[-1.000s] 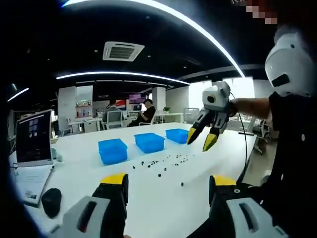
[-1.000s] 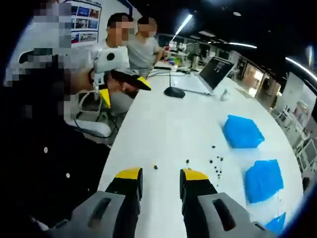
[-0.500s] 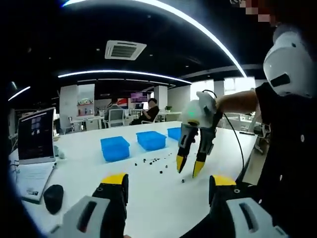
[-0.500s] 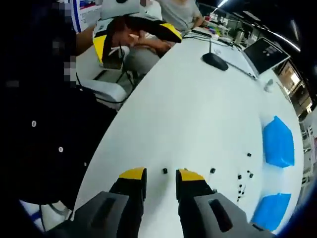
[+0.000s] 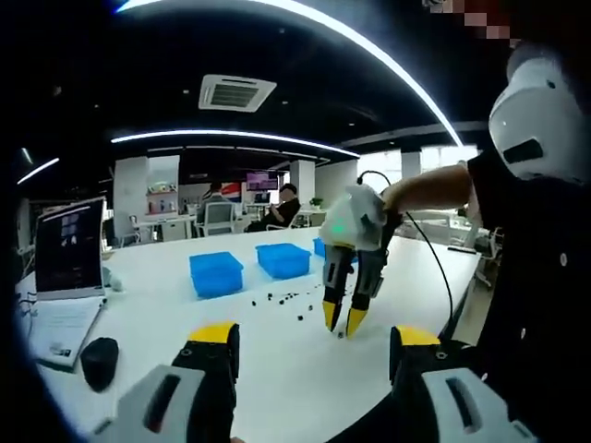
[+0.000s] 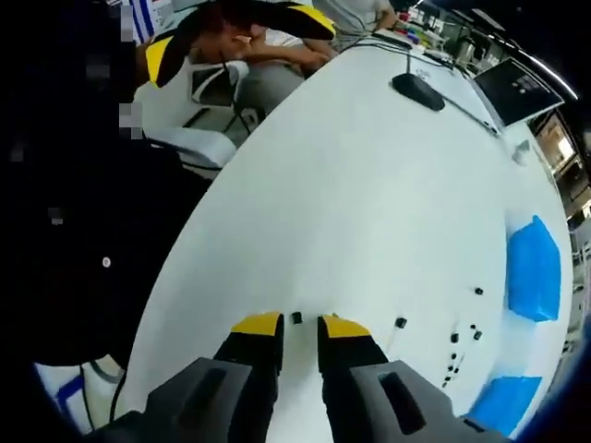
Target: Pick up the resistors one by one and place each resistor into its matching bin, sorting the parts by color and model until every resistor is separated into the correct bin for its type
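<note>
White and smooth, the long table runs through an open office under curved strip lights, with a ceiling vent overhead and people seated at desks far back. Three blue bins stand in a row on it in the left gripper view: a left bin, a middle bin, and a third bin partly hidden behind the right gripper; they look like shallow rectangular plastic trays. In front of them lies a loose scatter of resistors, tiny dark specks too small to count exactly or to sort by colour. One resistor sits apart, nearest the table edge, and the right gripper has its yellow-tipped jaws pointed down on either side of it, parted only narrowly, with the piece between the tips but not visibly clamped; I cannot tell whether it is touched. About five more specks lie to the right in the right gripper view, near two blue bins. The left gripper hangs above the table with its jaws wide apart, holding nothing. A laptop, a sheet of paper and one rounded black mouse sit at the left.
</note>
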`<move>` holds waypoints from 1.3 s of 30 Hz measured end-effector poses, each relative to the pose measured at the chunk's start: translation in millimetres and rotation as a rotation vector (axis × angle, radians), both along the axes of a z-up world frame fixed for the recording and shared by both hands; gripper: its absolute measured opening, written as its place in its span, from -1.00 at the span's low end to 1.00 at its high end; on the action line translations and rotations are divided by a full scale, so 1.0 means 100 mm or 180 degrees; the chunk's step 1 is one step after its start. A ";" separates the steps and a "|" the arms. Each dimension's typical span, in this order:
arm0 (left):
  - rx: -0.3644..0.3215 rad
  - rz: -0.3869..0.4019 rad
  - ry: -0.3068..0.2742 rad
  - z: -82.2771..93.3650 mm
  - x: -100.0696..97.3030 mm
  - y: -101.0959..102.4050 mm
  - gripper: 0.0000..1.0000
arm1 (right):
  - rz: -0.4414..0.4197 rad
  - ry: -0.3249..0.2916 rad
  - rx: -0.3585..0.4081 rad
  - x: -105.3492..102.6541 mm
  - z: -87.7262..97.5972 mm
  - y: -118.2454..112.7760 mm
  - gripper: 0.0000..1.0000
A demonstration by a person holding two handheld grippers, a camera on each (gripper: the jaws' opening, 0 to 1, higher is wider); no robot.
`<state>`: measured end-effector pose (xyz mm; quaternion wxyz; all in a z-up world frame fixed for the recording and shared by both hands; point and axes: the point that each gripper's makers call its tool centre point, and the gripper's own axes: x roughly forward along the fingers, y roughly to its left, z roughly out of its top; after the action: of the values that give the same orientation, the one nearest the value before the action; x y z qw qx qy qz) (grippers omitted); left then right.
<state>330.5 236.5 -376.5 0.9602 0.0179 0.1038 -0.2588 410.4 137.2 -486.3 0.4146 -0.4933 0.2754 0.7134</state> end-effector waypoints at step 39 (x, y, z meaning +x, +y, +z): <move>-0.0353 0.0487 -0.0404 0.28 0.26 0.15 0.33 | -0.2460 0.0414 0.3328 0.50 1.62 -0.51 -0.86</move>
<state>356.5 251.6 -348.8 0.9813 -0.0269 0.0295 -0.1884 460.5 86.0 -324.0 0.8089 -0.0480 0.0741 0.5812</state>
